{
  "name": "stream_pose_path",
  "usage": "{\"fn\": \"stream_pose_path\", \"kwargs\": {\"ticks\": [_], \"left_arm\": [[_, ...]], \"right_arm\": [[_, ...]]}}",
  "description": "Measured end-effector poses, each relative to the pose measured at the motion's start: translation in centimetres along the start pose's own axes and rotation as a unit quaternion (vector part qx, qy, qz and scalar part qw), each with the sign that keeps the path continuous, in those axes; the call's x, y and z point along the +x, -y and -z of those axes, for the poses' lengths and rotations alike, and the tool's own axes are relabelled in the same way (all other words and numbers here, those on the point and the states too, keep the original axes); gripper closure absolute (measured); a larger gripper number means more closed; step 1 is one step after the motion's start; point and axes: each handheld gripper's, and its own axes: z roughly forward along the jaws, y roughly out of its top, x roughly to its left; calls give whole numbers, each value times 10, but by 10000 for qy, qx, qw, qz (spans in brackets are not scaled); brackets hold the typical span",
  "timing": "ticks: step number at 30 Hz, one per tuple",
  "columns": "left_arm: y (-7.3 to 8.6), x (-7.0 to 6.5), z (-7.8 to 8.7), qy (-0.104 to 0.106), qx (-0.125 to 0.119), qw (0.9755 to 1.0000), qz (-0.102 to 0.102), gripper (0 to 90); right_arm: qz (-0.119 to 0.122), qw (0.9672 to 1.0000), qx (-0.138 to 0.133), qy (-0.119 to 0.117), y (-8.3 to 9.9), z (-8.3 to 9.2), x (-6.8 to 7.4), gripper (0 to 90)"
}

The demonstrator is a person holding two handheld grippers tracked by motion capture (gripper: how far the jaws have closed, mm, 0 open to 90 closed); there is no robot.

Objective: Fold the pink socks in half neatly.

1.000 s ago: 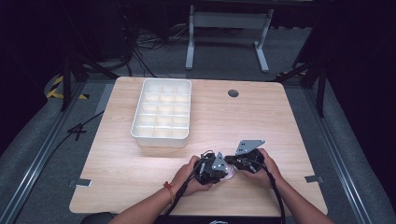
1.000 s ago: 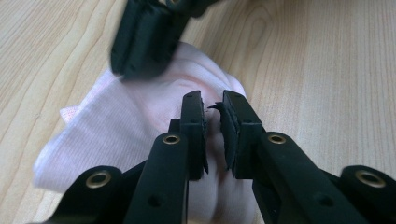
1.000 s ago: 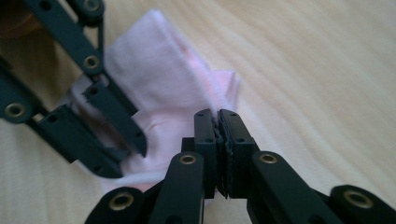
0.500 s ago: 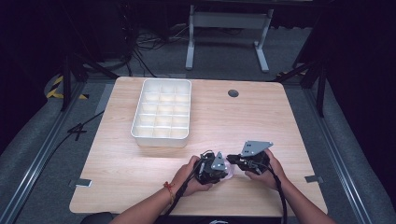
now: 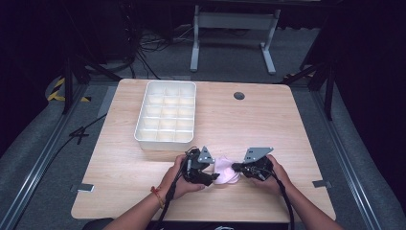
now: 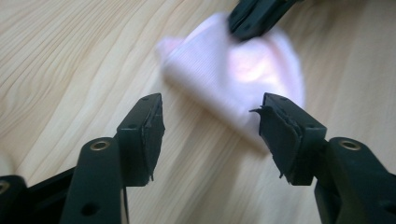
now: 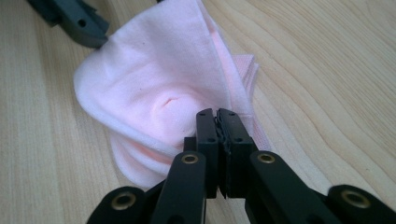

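My right gripper [image 7: 218, 114] pinches the folded pink cloth [image 7: 154, 84] mid-frame, left gripper [image 6: 210, 128] just opening empty, white compartment tray [image 5: 165, 115] unfilled.

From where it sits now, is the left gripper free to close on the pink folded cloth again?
Probably yes. The left gripper, jaws just opened with nothing between them, faces the pink folded cloth across bare wooden table. The right gripper pinches the far edge, clear of that approach.

Bunched pale pink cloth [image 7: 154, 88], near table edge
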Motion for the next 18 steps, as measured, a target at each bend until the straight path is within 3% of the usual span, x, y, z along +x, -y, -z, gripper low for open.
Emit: {"fn": "stream_pose_path", "kwargs": {"ticks": [2,5,6,7,11,15,18], "left_arm": [[5,5,0,141,-14,9998,146,366],[5,6,-3,181,-29,9996,234,357],[4,9,-7,389,-160,9982,430,354],[3,11,-8,458,-237,9975,489,349],[-1,13,-10,522,-388,9957,666,347],[-3,10,-17,681,-357,9951,624,397],[-4,7,-24,706,-210,9961,489,467]], "right_arm": [[-26,10000,0,11,0,0,0,883],[-28,10000,0,15,0,0,0,885],[-37,10000,-4,13,0,0,0,885],[-36,10000,-3,21,0,0,0,885],[13,10000,14,84,0,0,2,885],[5,10000,1,63,0,0,2,885],[31,10000,8,69,0,0,3,885]]}}
